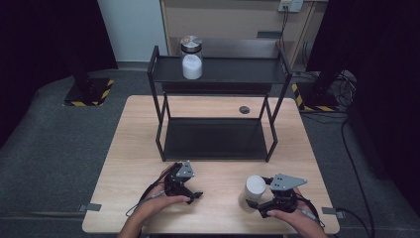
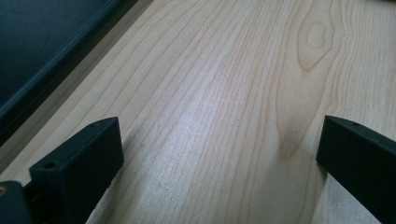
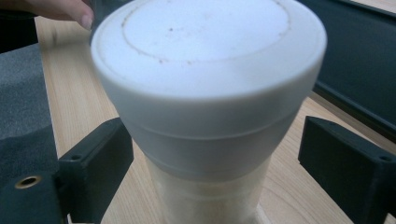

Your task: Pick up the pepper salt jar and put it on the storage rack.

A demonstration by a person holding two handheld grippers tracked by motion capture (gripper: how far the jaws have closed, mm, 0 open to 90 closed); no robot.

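Grey carpet (image 1: 44, 144), dark curtains (image 1: 44, 34), wooden cabinet (image 1: 233, 20)

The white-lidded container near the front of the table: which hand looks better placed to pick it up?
The right. Its claw is open with the white-lidded container standing between its jaws, not yet gripped. The left claw is open over bare table, off to the side.

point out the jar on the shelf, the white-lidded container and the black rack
glass jar (image 1: 191, 58), high view, on its white-filled body.
white-lidded container (image 3: 205, 51), right gripper view, on the flat top of its lid.
black rack (image 1: 213, 138), high view, on its bare lower shelf.
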